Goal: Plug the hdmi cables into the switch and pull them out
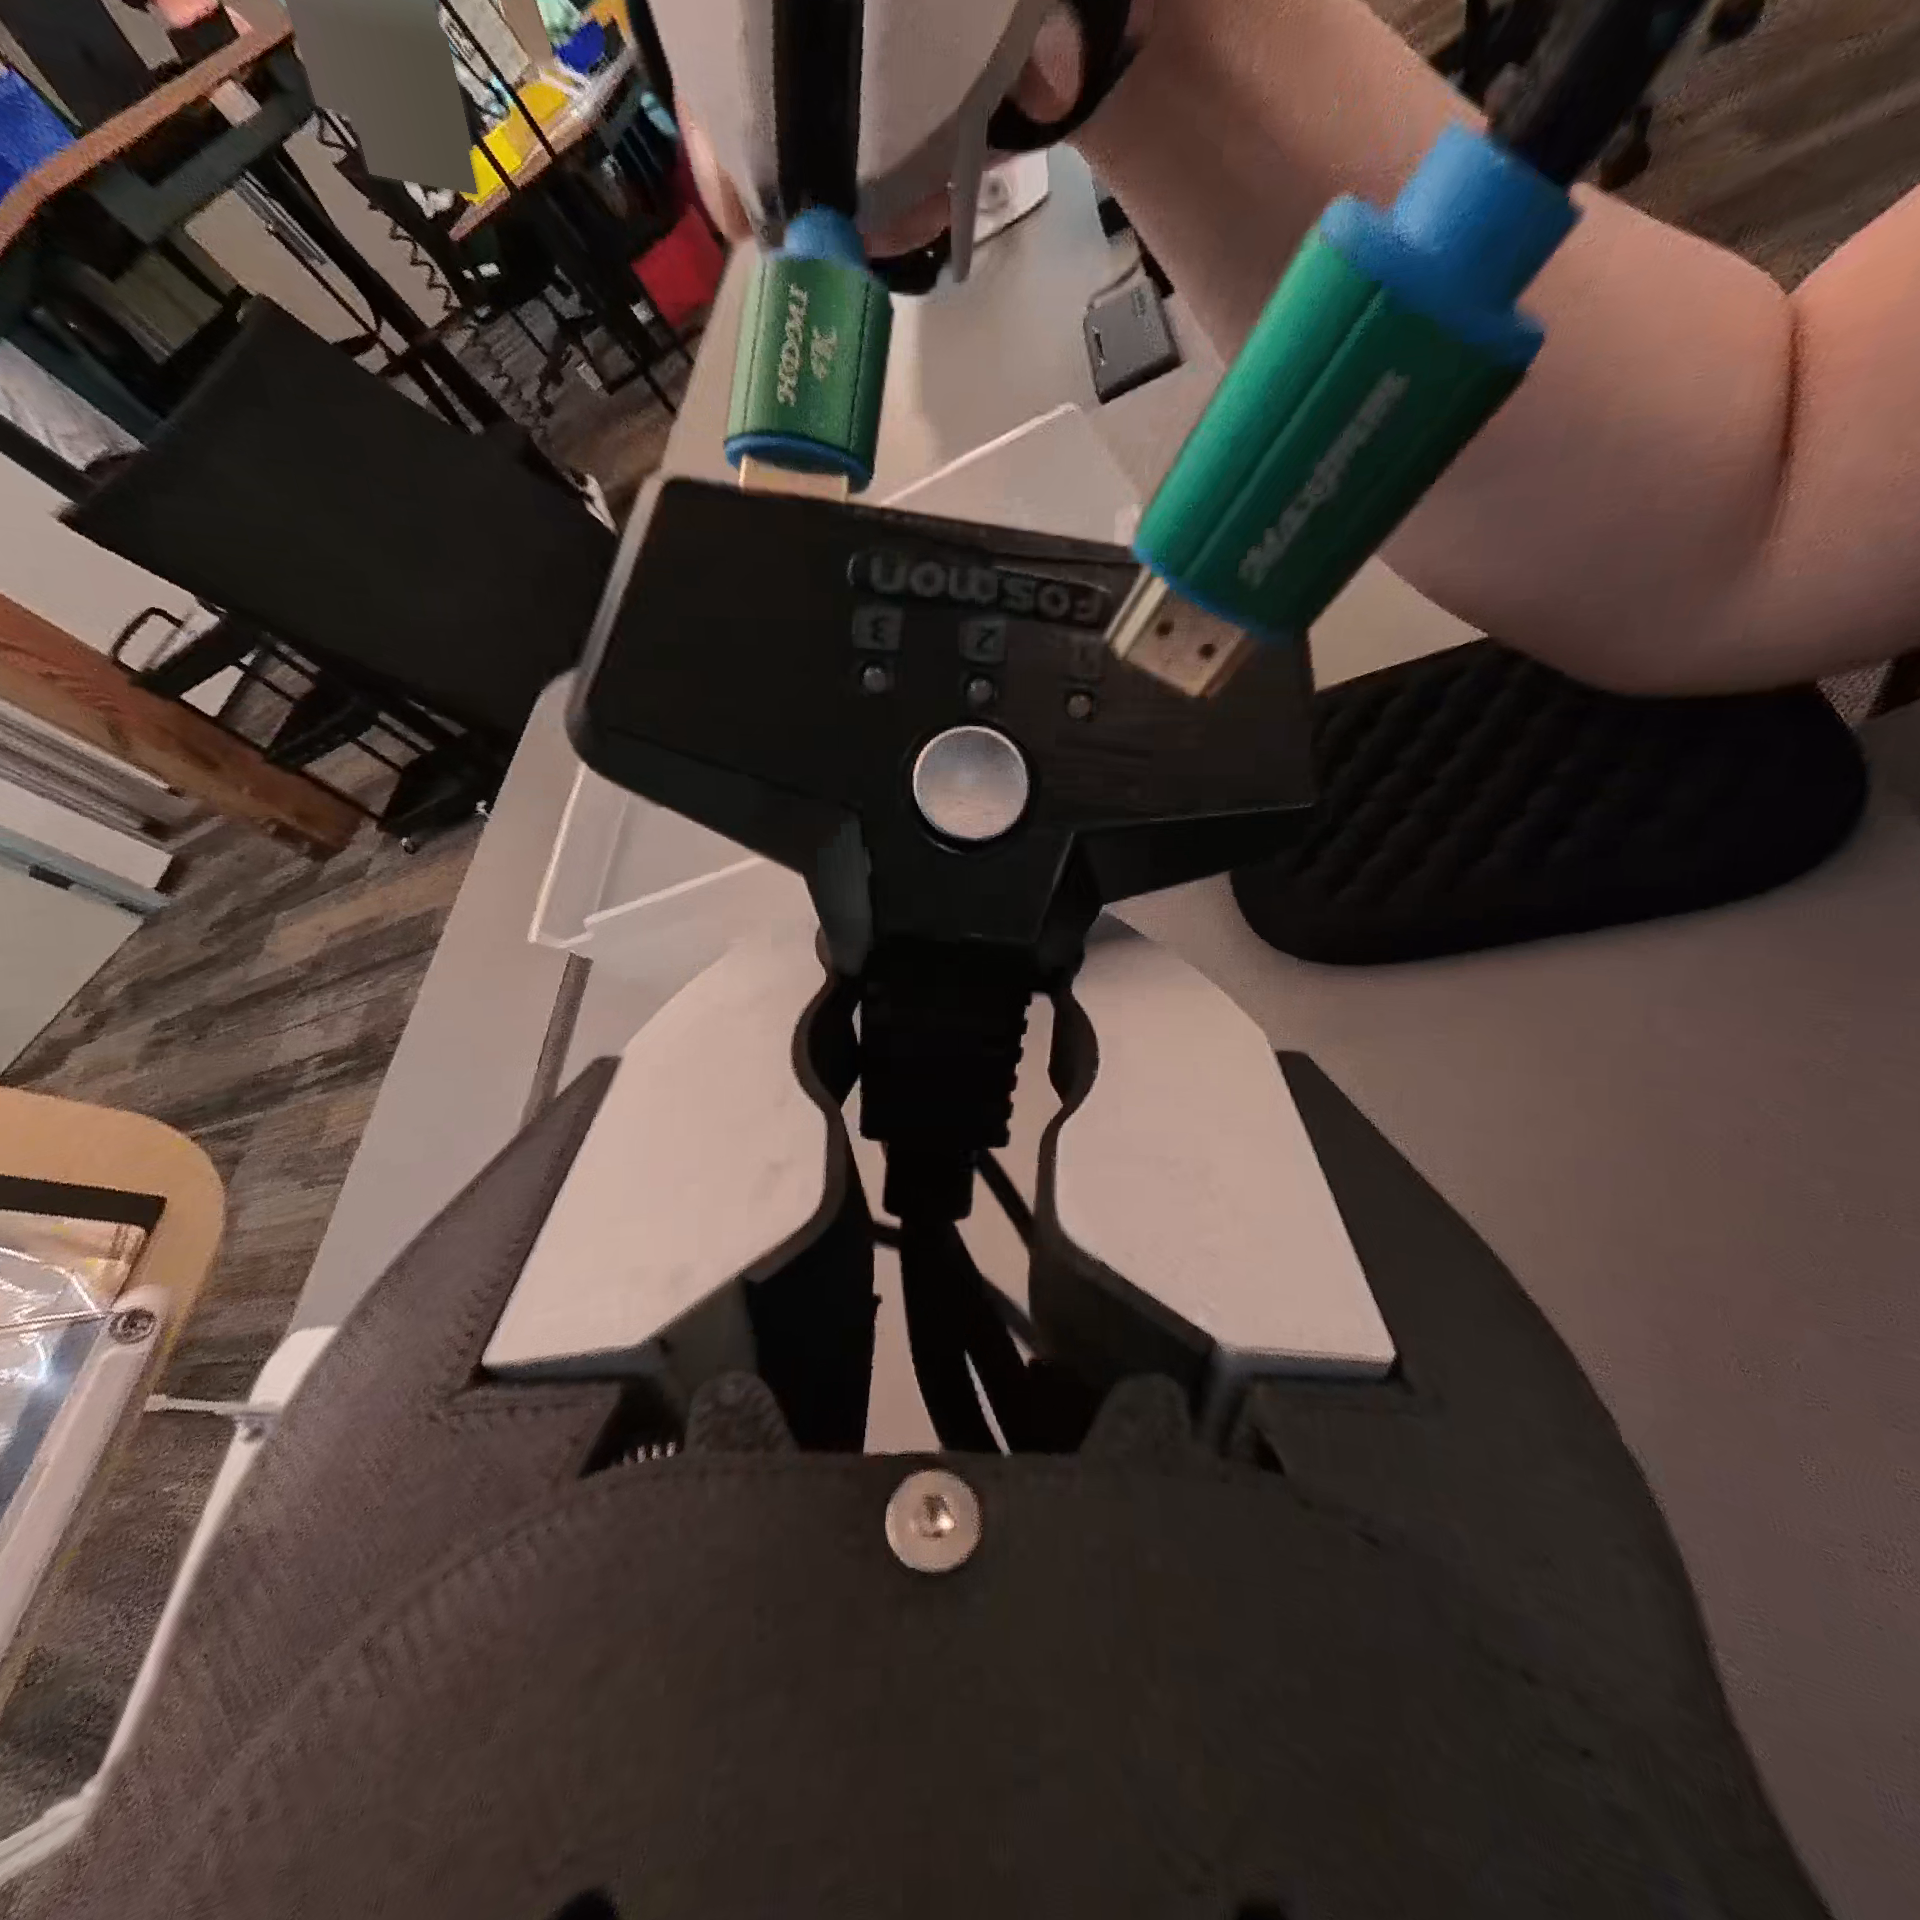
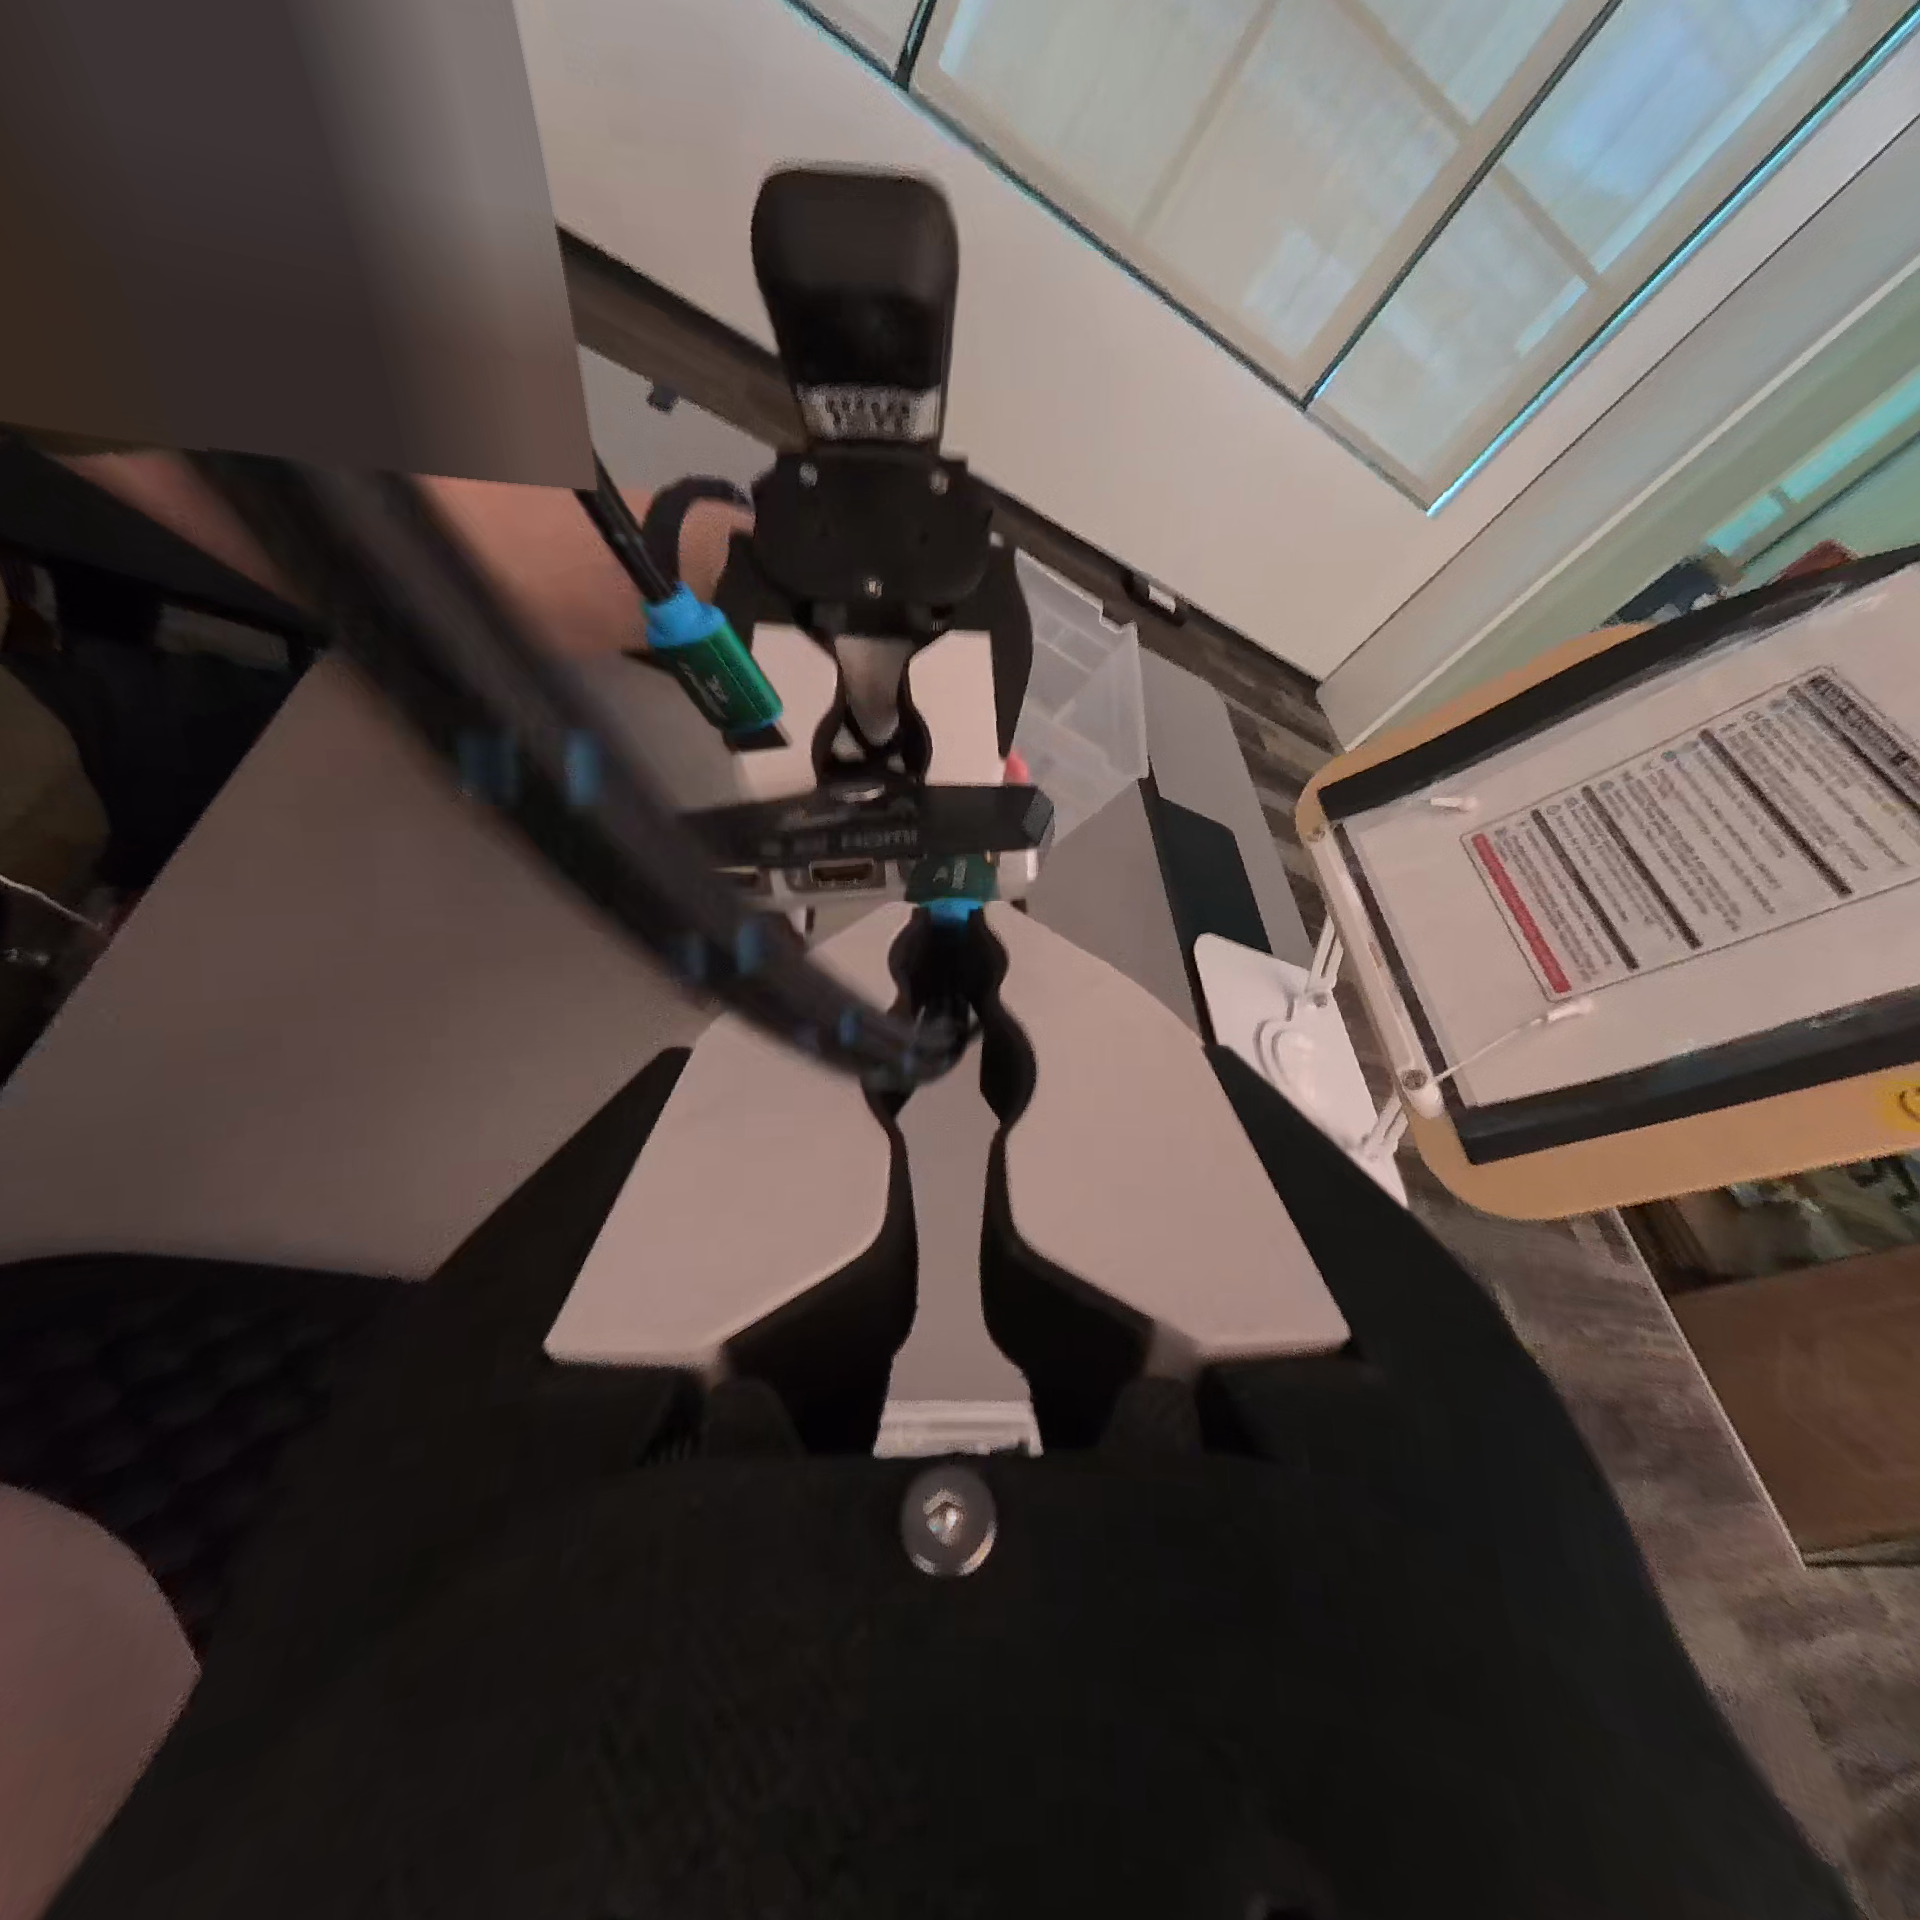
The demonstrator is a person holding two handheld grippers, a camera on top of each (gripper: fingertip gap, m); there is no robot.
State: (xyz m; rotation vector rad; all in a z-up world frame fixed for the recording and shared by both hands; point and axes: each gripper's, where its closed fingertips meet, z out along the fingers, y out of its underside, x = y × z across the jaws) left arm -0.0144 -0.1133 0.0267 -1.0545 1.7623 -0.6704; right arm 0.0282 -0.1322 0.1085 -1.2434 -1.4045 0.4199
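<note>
My left gripper (image 1: 948,935) is shut on the cable-side neck of the black HDMI switch (image 1: 790,644) and holds it above the grey table. The switch shows edge-on in the right wrist view (image 2: 966,805). My right gripper (image 2: 951,966) is shut on the blue collar of a green HDMI plug (image 2: 951,878). That plug (image 1: 808,374) meets the switch's far edge, with a strip of gold tip still showing. The right gripper also shows in the left wrist view (image 1: 821,197). A second green plug (image 1: 1340,447) hangs free over the switch, its gold tip (image 1: 1184,644) bare.
A clear plastic bin (image 1: 623,862) lies on the table (image 1: 1558,1195) under the switch. A black mesh cushion (image 1: 1538,800) is to the right, below a person's arm (image 1: 1662,468). A tan-rimmed cart with a laminated sheet (image 2: 1662,883) stands beside the table.
</note>
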